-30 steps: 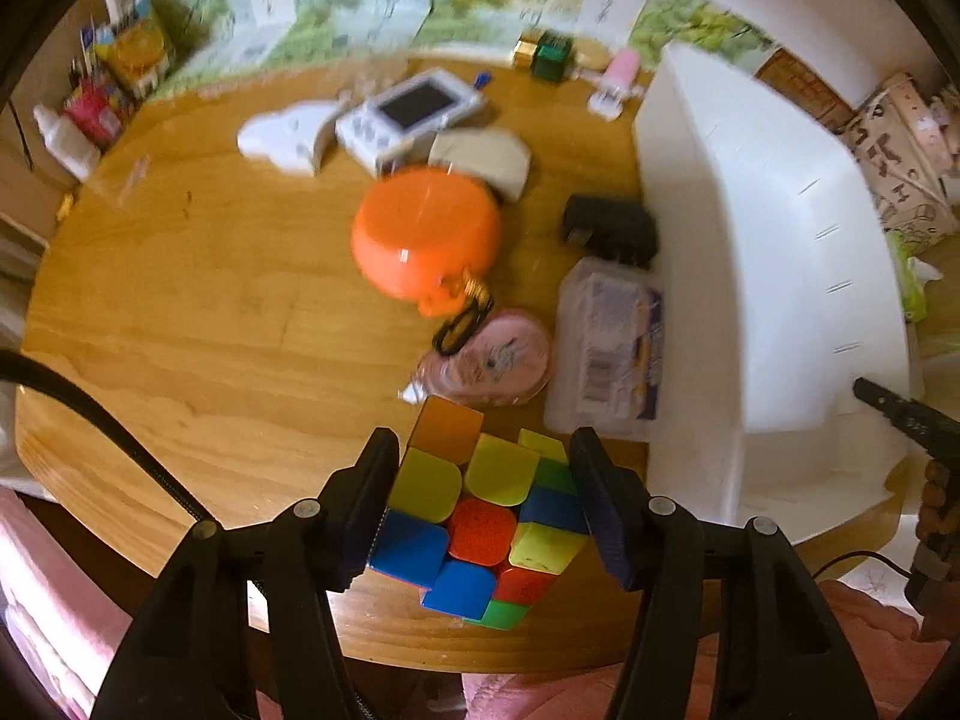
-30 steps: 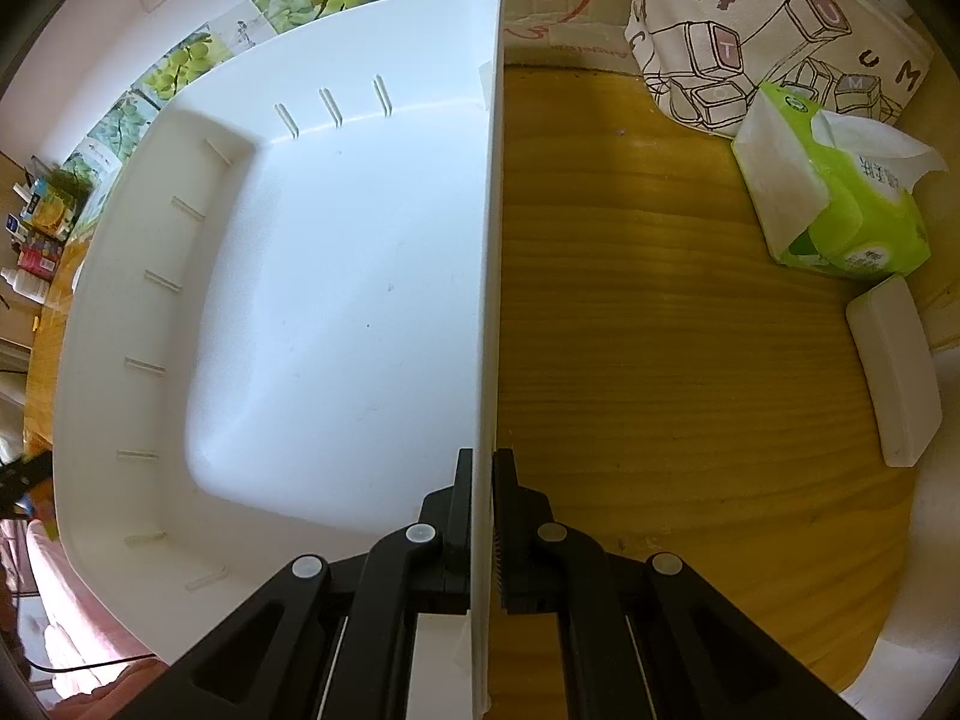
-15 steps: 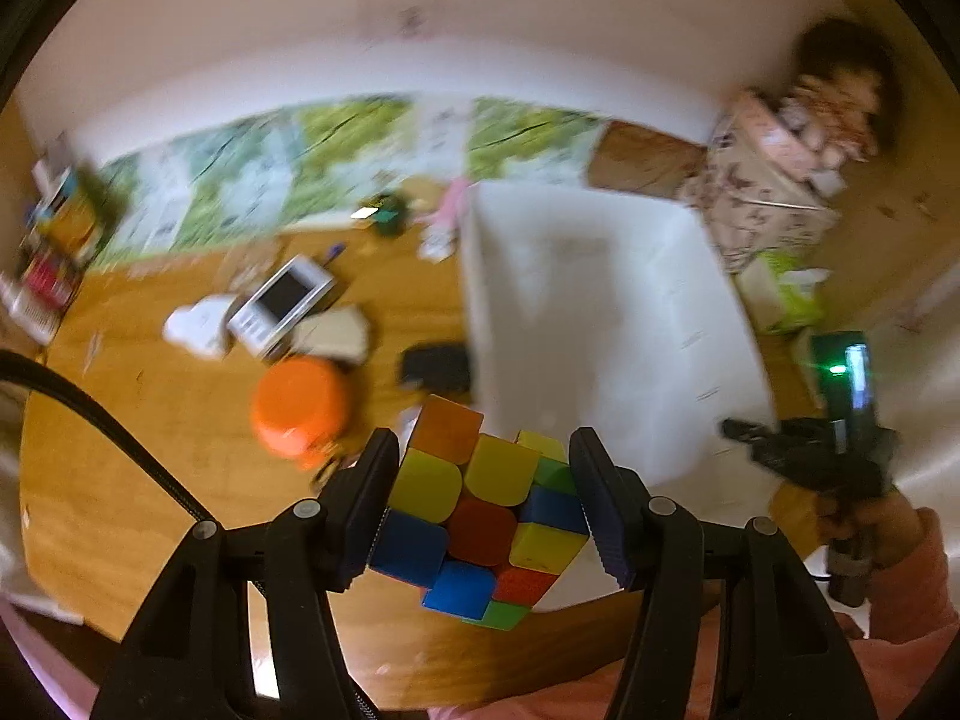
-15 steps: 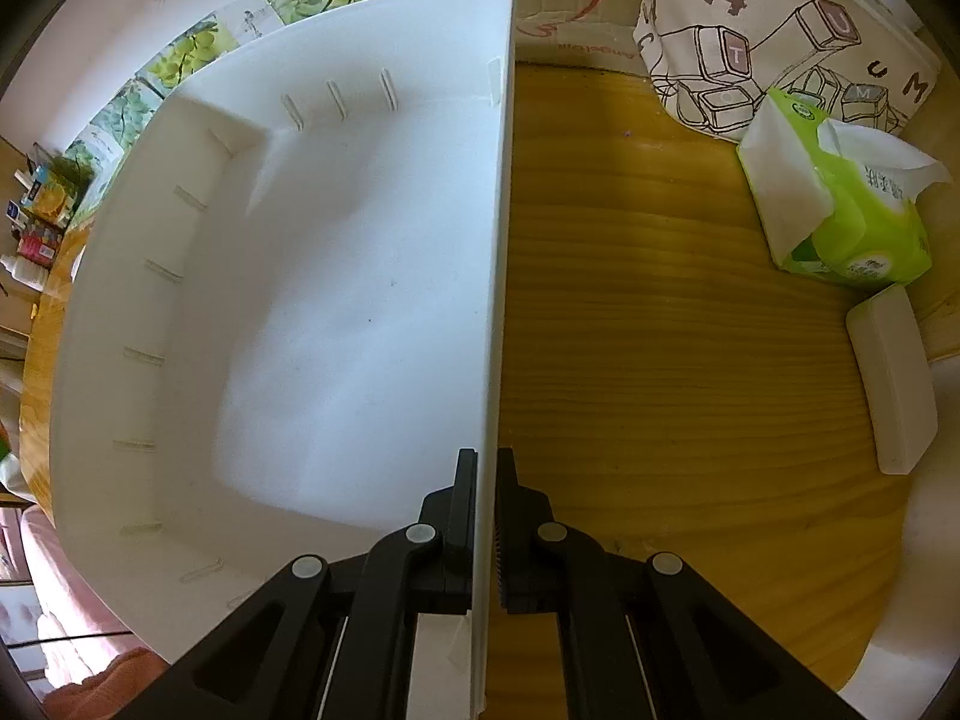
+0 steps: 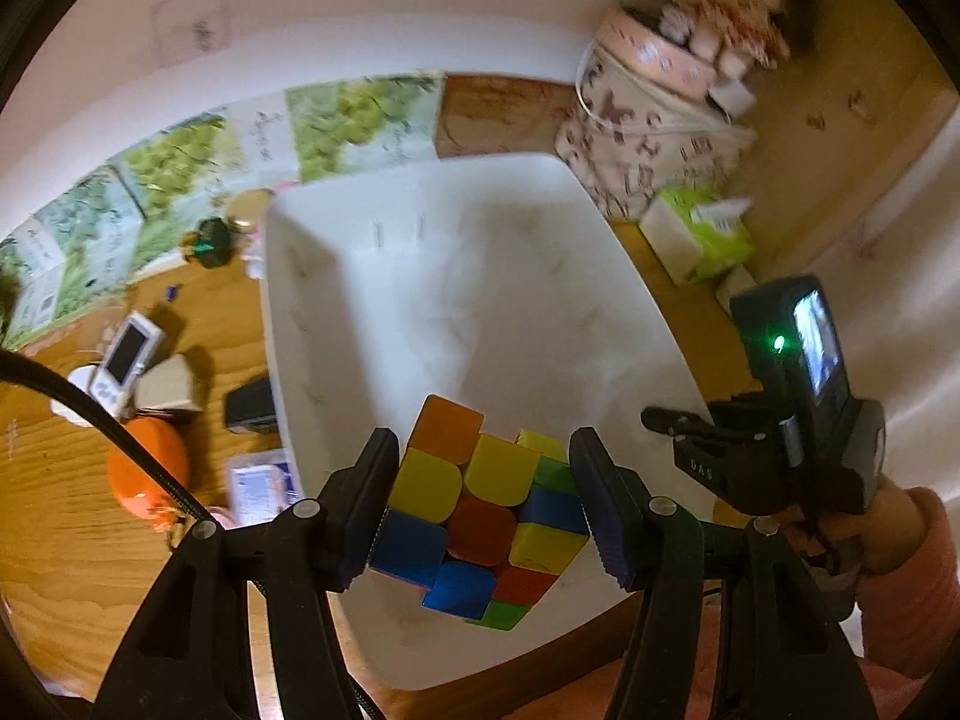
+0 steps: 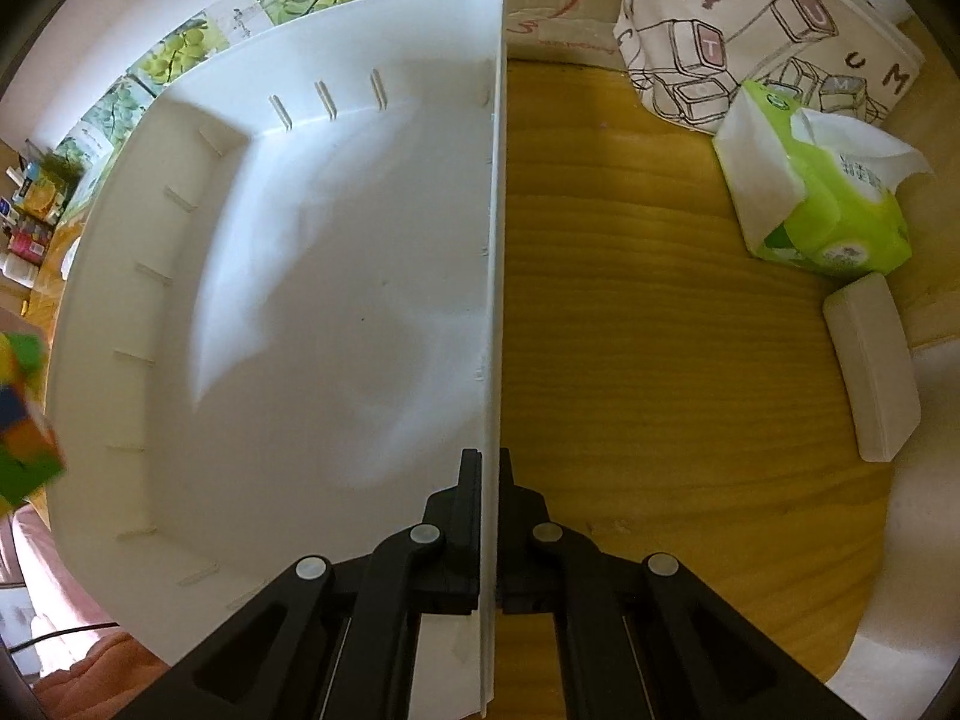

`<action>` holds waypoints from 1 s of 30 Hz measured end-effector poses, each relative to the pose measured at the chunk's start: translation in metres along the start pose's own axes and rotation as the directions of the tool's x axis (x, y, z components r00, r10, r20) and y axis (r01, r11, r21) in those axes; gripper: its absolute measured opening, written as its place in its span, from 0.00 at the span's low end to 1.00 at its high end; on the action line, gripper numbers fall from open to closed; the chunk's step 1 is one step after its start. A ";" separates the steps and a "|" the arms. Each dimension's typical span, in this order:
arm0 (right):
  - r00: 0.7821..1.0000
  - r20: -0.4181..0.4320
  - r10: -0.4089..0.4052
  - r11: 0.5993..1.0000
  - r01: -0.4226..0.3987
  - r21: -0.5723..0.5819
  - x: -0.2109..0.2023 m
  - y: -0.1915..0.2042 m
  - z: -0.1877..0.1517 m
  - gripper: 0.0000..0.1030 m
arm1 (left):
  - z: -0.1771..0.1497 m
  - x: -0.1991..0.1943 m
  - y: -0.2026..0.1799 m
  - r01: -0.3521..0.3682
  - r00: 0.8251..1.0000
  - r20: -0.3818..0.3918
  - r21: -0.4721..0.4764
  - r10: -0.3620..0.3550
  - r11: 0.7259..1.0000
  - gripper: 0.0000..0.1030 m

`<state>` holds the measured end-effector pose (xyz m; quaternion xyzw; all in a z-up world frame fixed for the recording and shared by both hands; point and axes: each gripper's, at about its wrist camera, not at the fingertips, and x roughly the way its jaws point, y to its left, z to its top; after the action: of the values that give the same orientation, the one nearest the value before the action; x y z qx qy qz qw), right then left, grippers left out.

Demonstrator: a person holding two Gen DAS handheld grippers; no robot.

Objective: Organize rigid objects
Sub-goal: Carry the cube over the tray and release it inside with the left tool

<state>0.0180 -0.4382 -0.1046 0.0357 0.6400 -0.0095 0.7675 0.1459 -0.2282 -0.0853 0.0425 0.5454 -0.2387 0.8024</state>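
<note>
Above the white bin (image 5: 480, 312), the left gripper (image 5: 483, 501), clamping the puzzle cube (image 5: 486, 510), has travelled from the table; right gripper (image 6: 490, 522) pinches the bin wall. Release follows.

My left gripper (image 5: 483, 501): matte black, two flat ribbed fingers (image 5: 606, 510), silver rivets at linkage pivots, black cable (image 5: 114, 426) looping past left side. My right gripper (image 6: 491, 516): same black linkage, silver rivets, thin parallel fingers (image 6: 471, 516). From left view its body carries small lit screen, green LED, embossed lettering. Pink fuzzy sleeve (image 5: 912, 588) on right arm.
</note>
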 end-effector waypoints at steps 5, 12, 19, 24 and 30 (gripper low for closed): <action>1.000 -0.006 0.002 1.000 -0.002 0.015 0.001 -0.002 -0.002 0.02 | -0.002 0.019 -0.010 0.001 0.999 -0.044 0.022 0.000 1.000 0.62; 1.000 -0.015 0.002 1.000 -0.002 0.028 0.003 -0.006 0.004 0.02 | -0.001 0.018 -0.015 0.004 1.000 -0.012 0.045 -0.003 0.999 0.74; 1.000 -0.022 -0.008 0.999 0.009 0.040 0.005 -0.003 0.003 0.02 | -0.002 0.012 0.004 -0.024 1.000 -0.001 -0.008 0.024 1.000 0.77; 1.000 -0.026 -0.011 0.999 0.012 0.047 0.002 -0.006 0.002 0.02 | -0.008 0.005 0.025 -0.046 0.999 0.008 -0.054 0.046 0.997 0.77; 0.999 -0.030 -0.016 0.998 0.018 0.052 -0.001 -0.006 0.003 0.02 | -0.016 -0.009 0.057 -0.104 0.994 0.026 -0.136 0.109 0.985 0.77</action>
<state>0.0200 -0.4445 -0.1038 0.0504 0.6511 -0.0324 0.7566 0.1543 -0.1697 -0.0949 0.0136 0.5438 -0.1589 0.8239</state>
